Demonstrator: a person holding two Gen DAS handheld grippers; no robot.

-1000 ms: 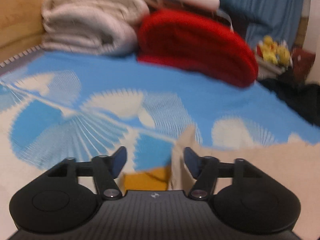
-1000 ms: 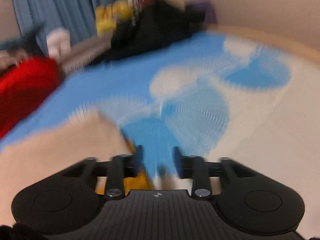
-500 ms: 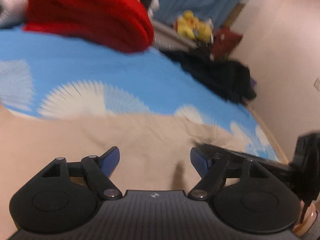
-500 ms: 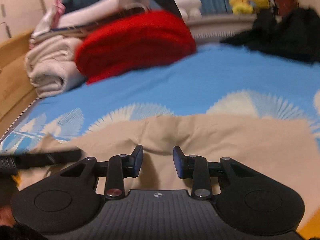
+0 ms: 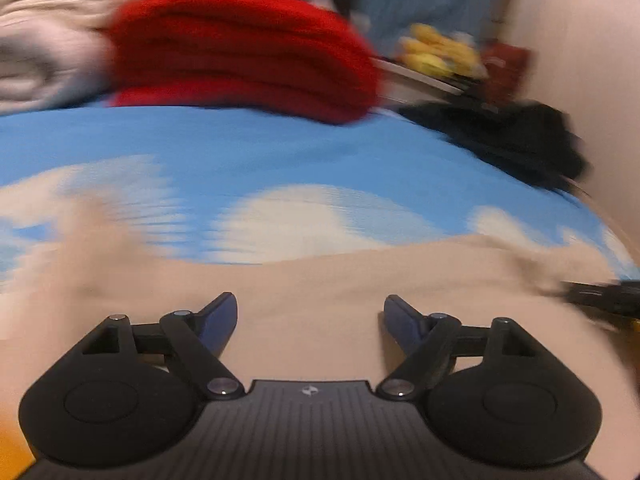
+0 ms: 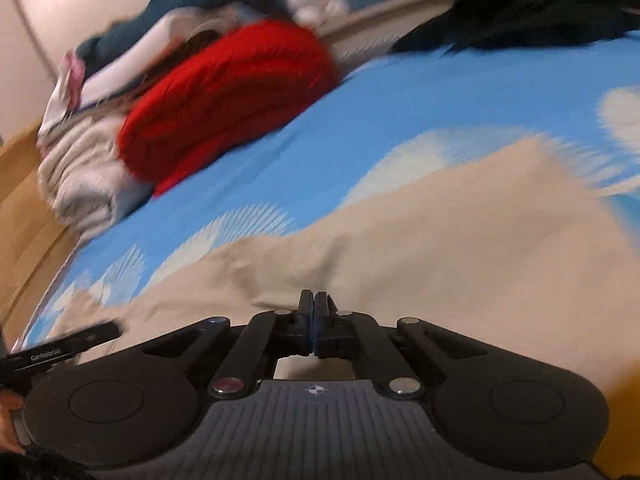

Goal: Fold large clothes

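Large beige cloth garment (image 5: 320,280) spread flat on the blue bedcover with white fan shapes (image 5: 280,148), filling the near half of both views. Left gripper (image 5: 311,312) low over the garment, blue-padded fingers (image 5: 218,320) spread wide, having just been opening further, bare cloth in the gap and nothing pinched. Right gripper (image 6: 314,312) also down on the garment (image 6: 440,248), fingers pressed together after just closing; a ridge of beige cloth rising toward the tips at 12 o'clock, possibly a thin fold caught there, though blur leaves that unclear. Tip of the right gripper visible at 3 o'clock of the left wrist view; the left gripper's black finger at 9 o'clock of the right wrist view.

Beyond the garment at 11 o'clock, folded red knitted bundle (image 5: 240,52) on the bed, touching a stack of folded off-white blankets (image 5: 44,40) on its left. Heap of black clothing (image 5: 512,136) at 2 o'clock near the pale wall. Yellow soft toys (image 5: 436,52) at 1 o'clock behind it.
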